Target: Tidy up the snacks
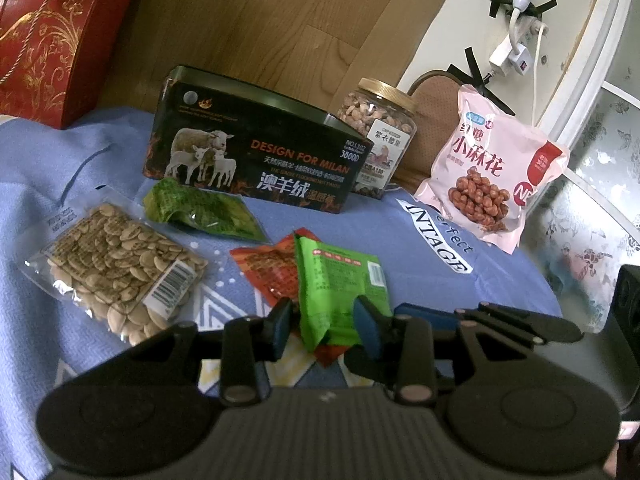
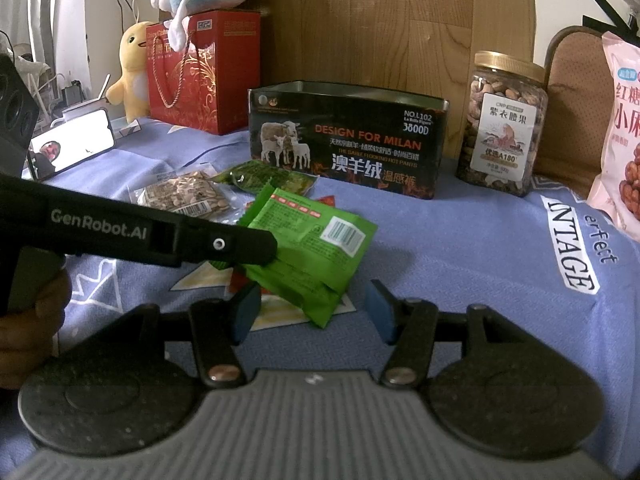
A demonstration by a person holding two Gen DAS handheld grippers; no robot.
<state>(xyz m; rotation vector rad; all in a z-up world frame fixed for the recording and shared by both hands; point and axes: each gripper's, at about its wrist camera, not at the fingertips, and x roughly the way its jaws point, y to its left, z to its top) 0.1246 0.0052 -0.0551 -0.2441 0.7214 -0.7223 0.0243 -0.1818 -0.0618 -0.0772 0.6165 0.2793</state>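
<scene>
Glossy plastic green packet [image 1: 340,292]; matt blue cloth [image 1: 400,240].

Wood-panel wall [image 2: 400,20]; blue cloth [image 1: 400,240] over surface; daylight.

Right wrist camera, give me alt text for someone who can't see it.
The left gripper holds a green snack packet above a blue cloth, in front of the open right gripper. Behind stand an open black tin and a jar of nuts.

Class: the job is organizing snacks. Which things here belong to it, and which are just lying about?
Job: green packet, red packet, dark green packet, seed bag, pink bag, nut jar, open tin.

Lying about: red gift bag, plush toys, phone.
</scene>
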